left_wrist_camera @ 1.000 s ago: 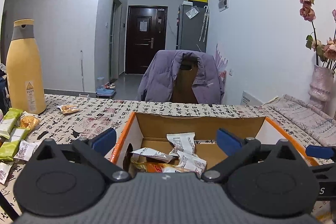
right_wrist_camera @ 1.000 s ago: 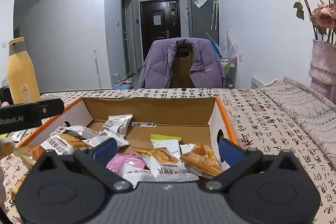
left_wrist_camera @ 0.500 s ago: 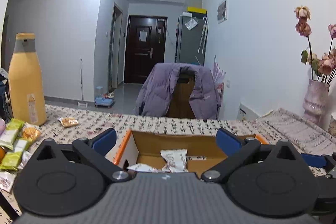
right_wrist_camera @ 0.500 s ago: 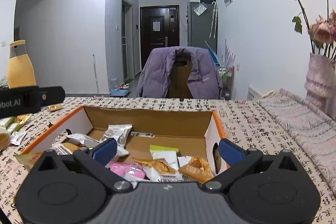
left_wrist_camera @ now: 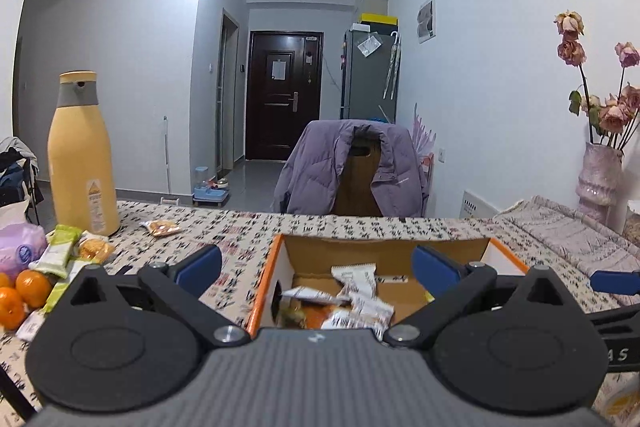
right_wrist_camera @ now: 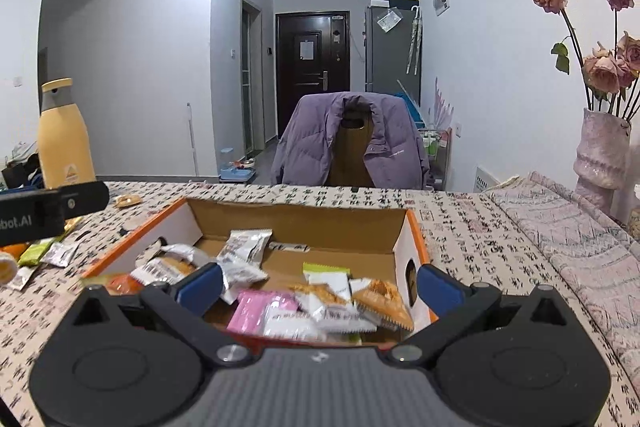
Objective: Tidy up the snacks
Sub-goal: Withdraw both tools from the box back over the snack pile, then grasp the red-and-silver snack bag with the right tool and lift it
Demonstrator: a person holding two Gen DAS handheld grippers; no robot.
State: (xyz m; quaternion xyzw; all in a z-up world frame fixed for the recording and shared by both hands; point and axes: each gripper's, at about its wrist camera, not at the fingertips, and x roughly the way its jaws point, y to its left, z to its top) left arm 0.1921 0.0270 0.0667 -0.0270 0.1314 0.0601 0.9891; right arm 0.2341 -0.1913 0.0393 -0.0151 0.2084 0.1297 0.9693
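My left gripper (left_wrist_camera: 318,269) is spread wide with nothing between its blue pads (left_wrist_camera: 200,265), hanging above the table with the left wall of the cardboard box (left_wrist_camera: 267,287) right under the gap. The right gripper (right_wrist_camera: 320,285) is the same deal, jaws apart and empty, parked over the near end of the box (right_wrist_camera: 296,223).

Most of the snacks are already in that box. From the right camera I can see a pink packet (right_wrist_camera: 250,311) close to the left pad, a white wrapper (right_wrist_camera: 294,321) overlapping it, an orange-brown triangular pack (right_wrist_camera: 382,303) toward the right wall, a green-topped white packet (right_wrist_camera: 328,277) behind those, and a silvery white one (right_wrist_camera: 246,245) further back, leaning a bit. A few more are heaped in the left corner, too jumbled to tell apart.

There's still stuff outside the box, on the patterned tablecloth (left_wrist_camera: 240,227). Off to the left in the left camera: a couple of green bars (left_wrist_camera: 60,255), a small pack with orange contents (left_wrist_camera: 94,247), and another little packet (left_wrist_camera: 160,227) lying alone near the tall yellow bottle (left_wrist_camera: 82,155). Some oranges (left_wrist_camera: 24,287) sit at the left edge beside a purple tissue pack (left_wrist_camera: 20,251).

Further back, a chair with a purple jacket (right_wrist_camera: 348,143) draped over it sits at the far side of the table, and a vase of dried roses (right_wrist_camera: 600,143) stands on the right.
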